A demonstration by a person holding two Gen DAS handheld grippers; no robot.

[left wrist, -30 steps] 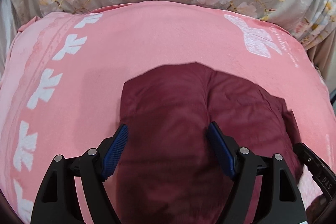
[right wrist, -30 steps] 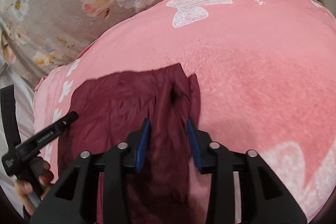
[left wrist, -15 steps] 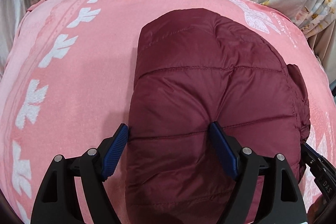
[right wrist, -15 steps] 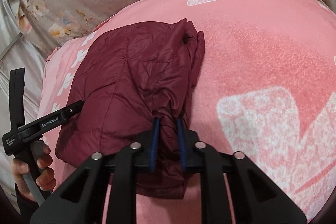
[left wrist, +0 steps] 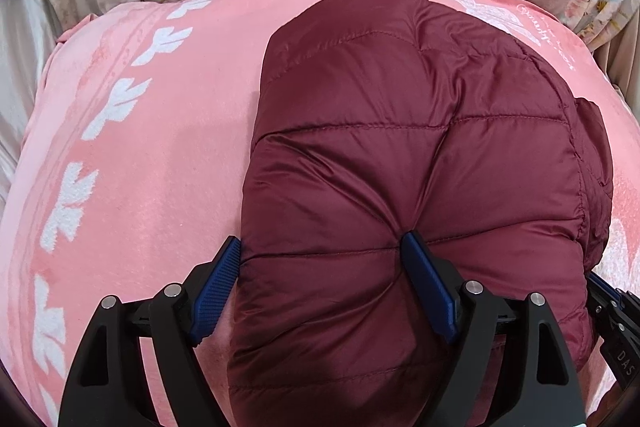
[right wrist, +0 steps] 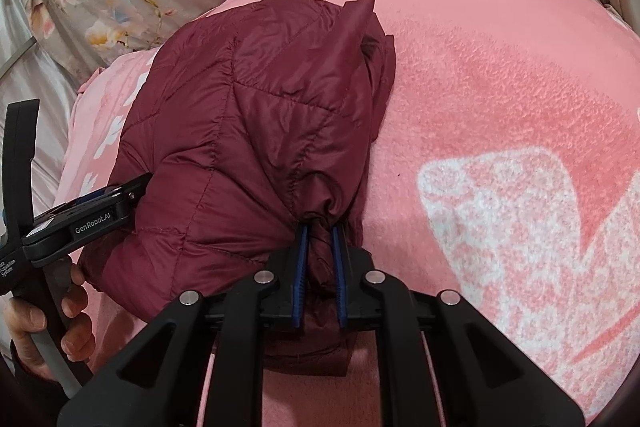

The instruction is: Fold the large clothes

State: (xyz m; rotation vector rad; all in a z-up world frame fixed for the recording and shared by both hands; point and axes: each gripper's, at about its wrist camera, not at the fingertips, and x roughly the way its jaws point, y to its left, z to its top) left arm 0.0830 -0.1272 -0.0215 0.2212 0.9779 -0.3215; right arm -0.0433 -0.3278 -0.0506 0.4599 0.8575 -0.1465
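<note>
Already the dark maroon quilted puffer jacket [left wrist: 420, 163] lies doubled into a compact bundle on the pink plush blanket [left wrist: 152, 155] with white prints, so the folding looks nearly done (a tuck or release may remain). The left gripper [left wrist: 320, 279] stands spread, straddling padding and having just been opening; the right gripper [right wrist: 320, 267] pinches a gathered fold. One jacket, one blanket, two grippers.

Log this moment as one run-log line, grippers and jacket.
left gripper: wide, straddling jacket's left edge | right gripper: shut on bunched fold | maroon puffer jacket: folded on pink blanket
</note>
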